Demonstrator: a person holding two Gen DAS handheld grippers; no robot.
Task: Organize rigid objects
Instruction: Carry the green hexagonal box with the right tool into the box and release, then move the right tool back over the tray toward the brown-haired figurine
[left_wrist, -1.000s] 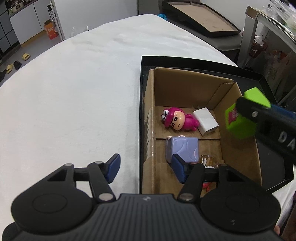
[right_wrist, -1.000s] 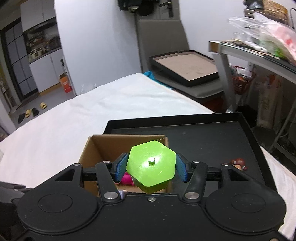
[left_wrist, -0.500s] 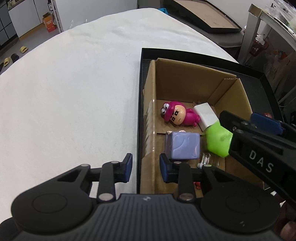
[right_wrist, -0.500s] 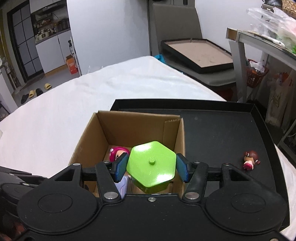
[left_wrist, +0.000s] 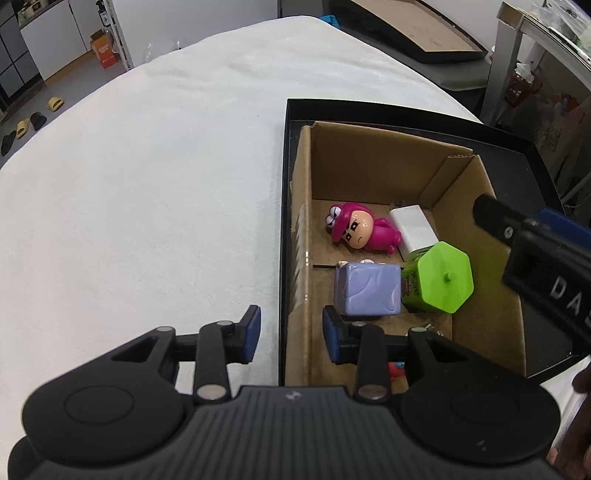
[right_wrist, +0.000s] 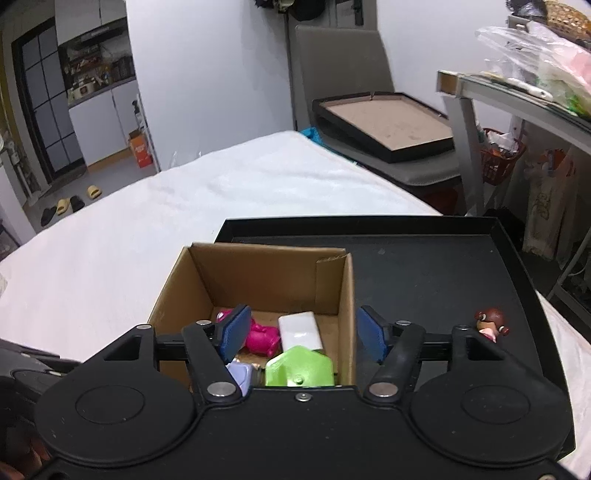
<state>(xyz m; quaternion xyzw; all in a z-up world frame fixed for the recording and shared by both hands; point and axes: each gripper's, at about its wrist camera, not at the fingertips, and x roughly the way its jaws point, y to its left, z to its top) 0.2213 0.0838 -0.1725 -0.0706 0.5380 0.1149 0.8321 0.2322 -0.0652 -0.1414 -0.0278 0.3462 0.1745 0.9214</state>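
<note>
A white cloth-covered tabletop (left_wrist: 147, 184) carries a shallow black tray (right_wrist: 443, 266), and an open brown cardboard box (left_wrist: 369, 162) stands in the tray's left part. Behind are a grey chair (right_wrist: 340, 55) bearing a second black tray (right_wrist: 384, 125) and a glass-topped side table (right_wrist: 517, 99) piled with bags. The box's near left wall stands between the pads of the left hand-held gripper (left_wrist: 291, 338), one pad outside the box and one inside; its jaws have just been opening slightly and do not press on the wall.

The green hexagonal plastic container (left_wrist: 439, 280) with a small knob on its lid and a printed label on its side sits inside the box, touching a lilac cube-shaped block (left_wrist: 369, 290) on its left and just in front of a white rectangular block (left_wrist: 413, 229). The right hand-held gripper (right_wrist: 301, 338) hovers above it, released: its jaws have just been opening and the container lies below, free of the blue pads.

Counted in the box: one green container, one lilac block, one white block, one pink cartoon figurine (left_wrist: 358, 230) lying on its side, and a partly hidden red thing (left_wrist: 397, 369). Outside on the tray lies one brown-haired small figurine (right_wrist: 491, 325).
</note>
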